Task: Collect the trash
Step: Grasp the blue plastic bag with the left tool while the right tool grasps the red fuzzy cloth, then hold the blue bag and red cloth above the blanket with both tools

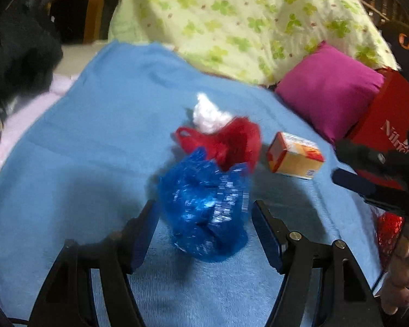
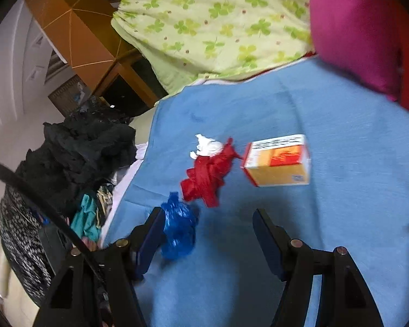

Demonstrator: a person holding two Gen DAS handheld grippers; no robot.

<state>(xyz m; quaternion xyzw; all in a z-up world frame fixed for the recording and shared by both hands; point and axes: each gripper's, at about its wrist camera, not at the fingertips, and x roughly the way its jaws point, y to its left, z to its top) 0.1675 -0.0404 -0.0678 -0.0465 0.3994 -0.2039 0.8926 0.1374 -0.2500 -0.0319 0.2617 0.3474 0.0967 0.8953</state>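
Four scraps on bed: left claw (image 1: 204,218) apart around blue bag (image 1: 204,204), unclamped; next, squeeze; right claw (image 2: 207,226) apart.

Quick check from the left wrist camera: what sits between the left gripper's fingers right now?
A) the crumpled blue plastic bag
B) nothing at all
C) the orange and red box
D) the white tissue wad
A: the crumpled blue plastic bag lies on the blue sheet between the open fingers of the left gripper, not yet squeezed, while the orange and red box lies farther off to the right.
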